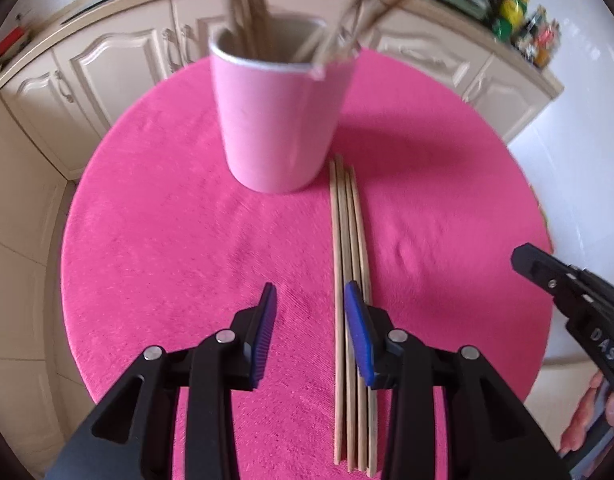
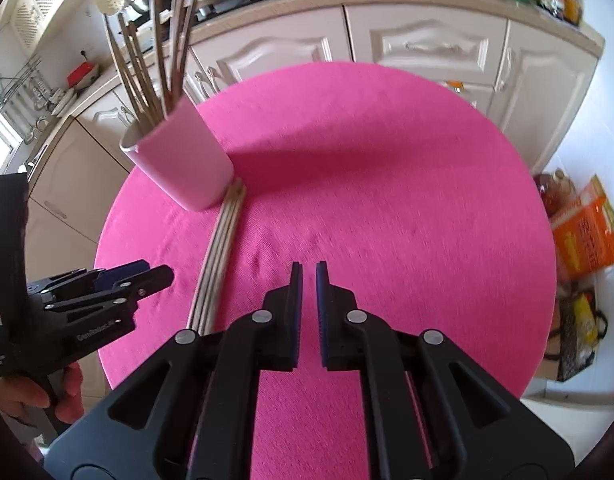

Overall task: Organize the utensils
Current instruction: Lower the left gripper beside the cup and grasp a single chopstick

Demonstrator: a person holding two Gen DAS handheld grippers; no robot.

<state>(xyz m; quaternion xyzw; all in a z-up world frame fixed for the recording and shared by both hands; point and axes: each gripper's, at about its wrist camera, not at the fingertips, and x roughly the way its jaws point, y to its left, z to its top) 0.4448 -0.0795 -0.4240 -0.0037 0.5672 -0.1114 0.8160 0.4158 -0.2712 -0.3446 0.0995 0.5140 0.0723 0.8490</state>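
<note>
Left wrist: open left claw (image 1: 311, 300) above perhaps 4 chopsticks (image 1: 349, 280) beside cup (image 1: 281, 120).

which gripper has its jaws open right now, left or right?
The left gripper: its blue pads stand well apart above the pink cloth, beside the chopsticks on the table, holding nothing. The right gripper has its jaws nearly together, also empty.

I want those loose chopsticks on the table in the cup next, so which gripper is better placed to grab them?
Left, probably. The left gripper is open, one finger already over the chopsticks. The right gripper is shut and off to their side.
</note>
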